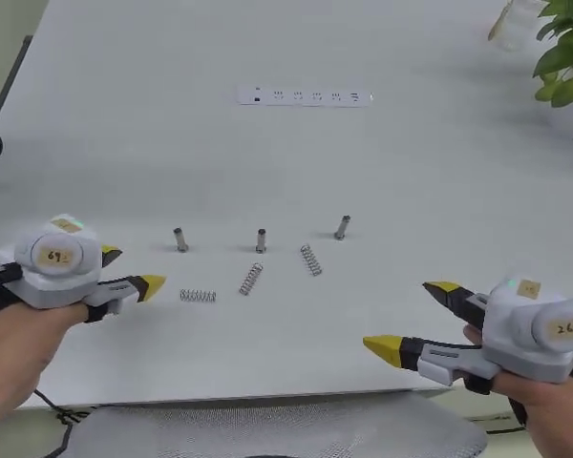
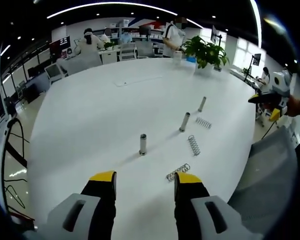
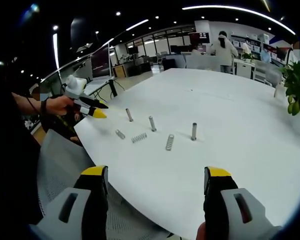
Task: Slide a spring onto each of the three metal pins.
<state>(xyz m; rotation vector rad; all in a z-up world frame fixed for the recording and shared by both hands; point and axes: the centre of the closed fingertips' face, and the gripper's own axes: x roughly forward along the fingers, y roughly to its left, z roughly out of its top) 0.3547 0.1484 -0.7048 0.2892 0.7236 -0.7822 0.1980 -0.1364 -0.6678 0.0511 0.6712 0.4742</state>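
Three short metal pins stand upright in a row on the white table: left pin (image 1: 180, 239), middle pin (image 1: 261, 240), right pin (image 1: 342, 227). Three springs lie flat just in front of them: one (image 1: 198, 296) at the left, one (image 1: 251, 279) in the middle, one (image 1: 310, 260) at the right. My left gripper (image 1: 134, 269) hovers open left of the springs, the nearest spring (image 2: 178, 171) lying just beyond its right fingertip. My right gripper (image 1: 413, 316) is wide open near the table's front edge, well apart from the pins (image 3: 152, 123). Both hold nothing.
A white power strip (image 1: 306, 96) lies farther back on the table. A green plant (image 1: 563, 57) stands at the far right corner. A grey mesh chair (image 1: 267, 429) sits below the table's front edge. People work at desks far behind.
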